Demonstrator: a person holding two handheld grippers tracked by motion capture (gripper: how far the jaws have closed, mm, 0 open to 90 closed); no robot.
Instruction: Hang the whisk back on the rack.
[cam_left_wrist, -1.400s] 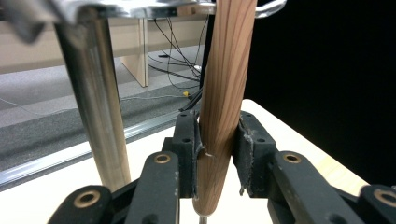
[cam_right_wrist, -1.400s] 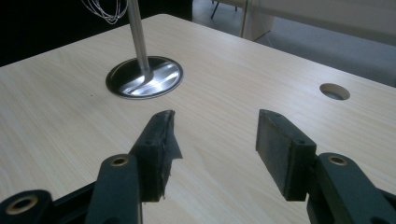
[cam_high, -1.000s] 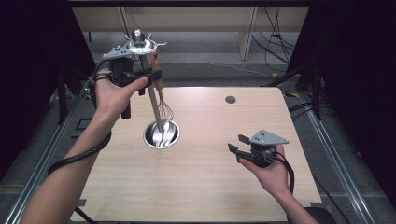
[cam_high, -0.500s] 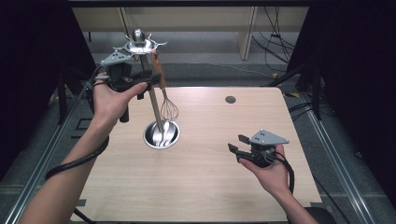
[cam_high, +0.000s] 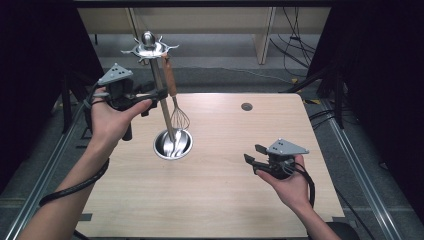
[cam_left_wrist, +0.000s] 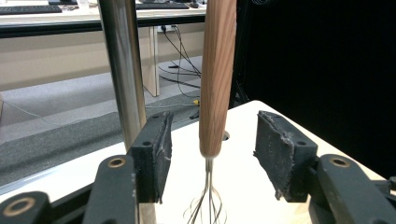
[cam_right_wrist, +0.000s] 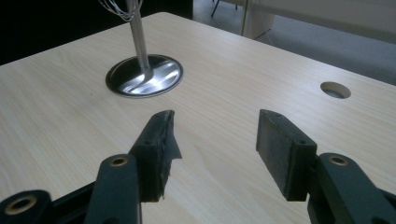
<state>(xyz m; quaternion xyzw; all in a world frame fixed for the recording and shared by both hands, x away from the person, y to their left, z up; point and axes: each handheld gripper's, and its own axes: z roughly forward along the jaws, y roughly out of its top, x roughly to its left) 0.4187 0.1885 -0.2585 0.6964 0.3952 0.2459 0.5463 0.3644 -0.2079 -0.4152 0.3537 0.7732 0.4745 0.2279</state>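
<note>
The whisk (cam_high: 176, 102) hangs by its wooden handle from the star-shaped top of the utensil stand (cam_high: 159, 82), wire head just above the stand's round base on the counter (cam_high: 220, 200). The left gripper (cam_left_wrist: 210, 154) has just been opening: its jaws stand wide, the handle between them untouched. The hanging step looks finished; next the left hand should draw back without nudging the handle. The right gripper (cam_high: 255, 160) hovers well apart, jaws wide and empty.
</note>
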